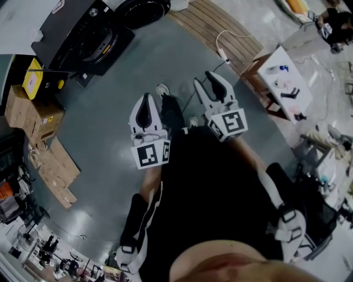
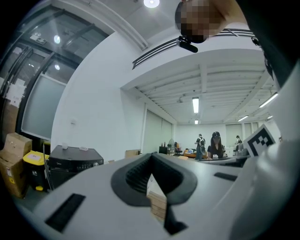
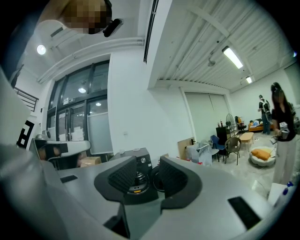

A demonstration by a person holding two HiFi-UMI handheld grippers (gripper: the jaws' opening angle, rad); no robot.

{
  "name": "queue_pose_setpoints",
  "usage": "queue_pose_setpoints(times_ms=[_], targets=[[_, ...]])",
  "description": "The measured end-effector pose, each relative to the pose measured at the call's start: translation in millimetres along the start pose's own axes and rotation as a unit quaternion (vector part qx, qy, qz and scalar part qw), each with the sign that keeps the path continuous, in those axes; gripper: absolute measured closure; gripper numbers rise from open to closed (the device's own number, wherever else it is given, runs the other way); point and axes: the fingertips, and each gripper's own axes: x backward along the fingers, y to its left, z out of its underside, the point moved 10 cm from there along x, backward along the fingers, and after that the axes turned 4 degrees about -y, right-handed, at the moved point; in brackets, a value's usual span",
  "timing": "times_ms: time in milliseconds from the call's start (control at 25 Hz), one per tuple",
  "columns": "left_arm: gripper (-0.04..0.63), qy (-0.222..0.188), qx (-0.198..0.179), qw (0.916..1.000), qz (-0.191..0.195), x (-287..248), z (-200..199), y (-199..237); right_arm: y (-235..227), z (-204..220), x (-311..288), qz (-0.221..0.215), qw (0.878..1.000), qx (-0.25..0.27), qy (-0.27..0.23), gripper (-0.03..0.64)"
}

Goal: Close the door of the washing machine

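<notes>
Floor (image 1: 99, 154): washing machine (image 1: 83, 33) at 11 o'clock, door (image 1: 146, 12) hanging open.
Left gripper (image 1: 146, 99): fingers together, empty.
Right gripper (image 1: 205, 82): fingers apart, empty.
Progress: closing not yet begun.

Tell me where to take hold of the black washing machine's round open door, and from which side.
Take the round black door at its free rim, the edge farthest from the black washing machine. It stands swung wide open, so come from its outer face, probably with the open right gripper.
</notes>
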Motion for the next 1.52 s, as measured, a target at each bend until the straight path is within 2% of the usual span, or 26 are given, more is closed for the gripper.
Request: queue_pose_setpoints(times_ms=[360,560,760,920,1080,1320,1520], targets=[[0.591,0.009,0.001,0.9997,0.025,-106,0,77,-15,0,-112,0.019,1.0,-0.008,0.018,0.479],[0.591,0.012,0.028,0.9986,0.043,-178,-9,124,-24,-11,-184,0.041,0.999,-0.006,0.018,0.479],[0.591,0.018,0.012,0.9972,0.072,-230,-7,157,-37,-15,-242,0.061,0.998,-0.009,0.014,0.479],[0.591,0.029,0.004,0.996,0.085,-261,0,168,-56,-17,-277,0.071,0.997,-0.013,0.019,0.482],[0.591,0.034,0.029,0.9962,0.075,-301,5,164,-87,-17,-309,0.071,0.997,-0.019,0.022,0.48],[0.591,0.046,0.034,0.997,0.052,-349,8,185,-119,-8,-370,0.056,0.997,-0.025,0.046,0.48],[0.591,0.049,0.028,0.9979,0.031,-414,6,161,-193,-6,-413,0.038,0.996,-0.027,0.075,0.48]])
